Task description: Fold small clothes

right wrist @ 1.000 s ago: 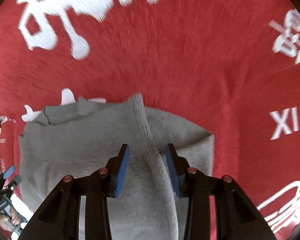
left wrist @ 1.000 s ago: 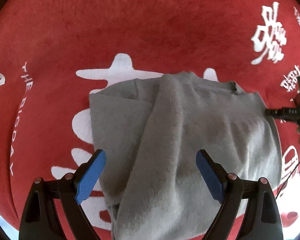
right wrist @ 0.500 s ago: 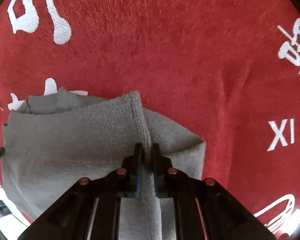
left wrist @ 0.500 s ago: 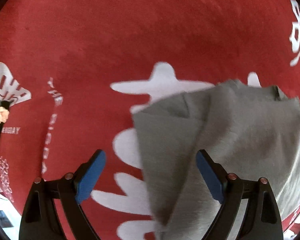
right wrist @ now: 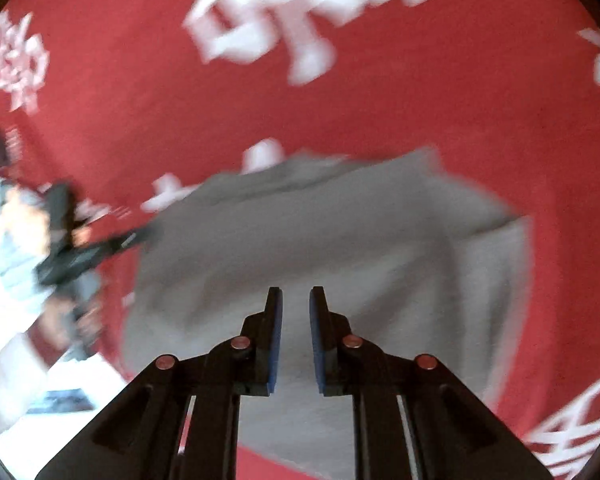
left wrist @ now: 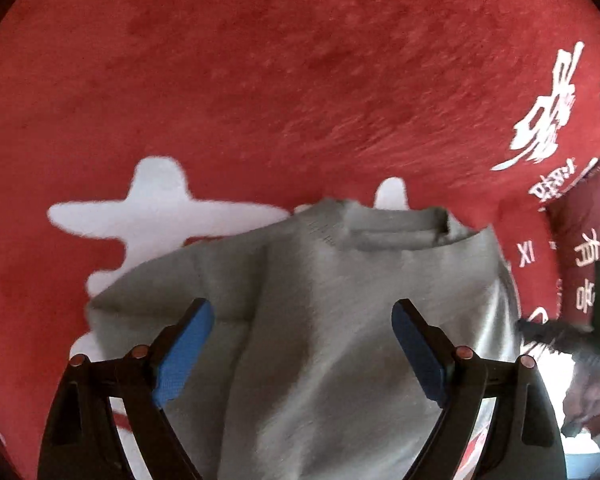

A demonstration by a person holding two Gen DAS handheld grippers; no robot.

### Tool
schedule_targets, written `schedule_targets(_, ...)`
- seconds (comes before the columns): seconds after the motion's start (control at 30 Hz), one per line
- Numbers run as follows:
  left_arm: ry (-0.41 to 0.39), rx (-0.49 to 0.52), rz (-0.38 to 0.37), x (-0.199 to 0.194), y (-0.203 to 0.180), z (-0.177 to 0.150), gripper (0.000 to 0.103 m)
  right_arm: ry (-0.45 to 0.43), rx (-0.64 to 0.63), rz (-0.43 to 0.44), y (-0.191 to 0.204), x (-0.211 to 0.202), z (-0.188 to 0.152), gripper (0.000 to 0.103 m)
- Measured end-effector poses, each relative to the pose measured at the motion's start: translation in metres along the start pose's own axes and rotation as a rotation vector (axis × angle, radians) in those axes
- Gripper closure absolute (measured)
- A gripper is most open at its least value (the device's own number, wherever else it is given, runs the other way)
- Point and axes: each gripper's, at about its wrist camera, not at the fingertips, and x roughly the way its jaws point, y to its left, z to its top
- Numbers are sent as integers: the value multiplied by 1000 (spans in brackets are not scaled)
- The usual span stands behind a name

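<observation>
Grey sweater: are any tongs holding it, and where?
Left tongs stand open, holding nothing. Right tongs have just been closing; grey sweater shows in their narrow gap, but a grip cannot be told.

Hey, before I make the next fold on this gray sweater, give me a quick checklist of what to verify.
1. Left claw open, nothing in it: ok.
2. Right claw gripping fabric: cannot tell; its jaws have just been closing to a narrow gap, and blur hides whether the gray sweater is between them.
3. Collar resting on the red cloth: ok.
4. Claws apart from each other: ok.
5. Hem straight: cannot tell, out of view.
</observation>
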Motion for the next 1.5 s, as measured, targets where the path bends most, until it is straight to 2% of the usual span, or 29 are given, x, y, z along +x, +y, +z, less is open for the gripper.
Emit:
schedule_targets(0.07,23,14,-22,4,-3,4,12,19,-4,-51,4,23,-5,88)
schedule_targets(0.13,56,26,-25,10,-4,7,12,59,50,-117,-12,36,-8,88)
schedule_targets(0.27,89,17,-52,23,-1,8,12,6,175,-35,-40,30,-19,102)
schedule_targets(0.33,79,1,-117,21,-3,8,12,0,173,-32,-40,28,-22,102)
schedule_targets(0.4,68,9,-208,15,-12,7,19,4,159,-43,-39,22,-24,102)
schedule_targets(0.43,63,23,-218,12,-15,6,24,5,158,-46,-38,25,-22,102)
schedule_targets(0.47,58,42,-212,10,-19,6,42,5,159,-46,-38,24,-23,102)
schedule_targets(0.5,52,71,-184,7,-24,5,64,4,163,-45,-39,21,-25,102)
schedule_targets(0.57,39,107,-157,2,-29,7,79,2,168,-46,-35,31,-25,102)
schedule_targets(0.63,8,123,-132,-6,-30,7,79,1,165,-50,-36,24,-29,102)
schedule_targets(0.7,-19,140,-100,-15,-30,6,79,0,164,-50,-32,39,-25,102)
schedule_targets(0.83,-4,185,-99,-23,-31,-1,79,-4,166,-48,-33,42,-24,102)
schedule_targets(0.87,-1,204,-77,-21,-34,-3,79,-5,167,-49,-33,41,-24,102)
schedule_targets(0.93,-5,233,16,-15,-33,-7,79,-4,168,-52,-32,43,-23,102)
schedule_targets(1.0,-23,187,133,-10,-15,-4,79,1,163,-61,-30,42,-22,102)
schedule_targets(1.1,-30,80,141,-14,11,0,79,2,149,-69,-29,43,-22,102)
schedule_targets(1.27,66,101,61,3,21,3,79,-9,174,-53,-32,41,-24,102)
schedule_targets(1.3,72,96,25,5,19,4,79,-9,173,-56,-32,40,-24,102)
schedule_targets(1.43,132,29,-236,11,13,7,79,-4,166,-63,-31,41,-23,102)
schedule_targets(1.5,157,59,-283,15,-2,2,79,-3,168,-59,-32,40,-24,102)
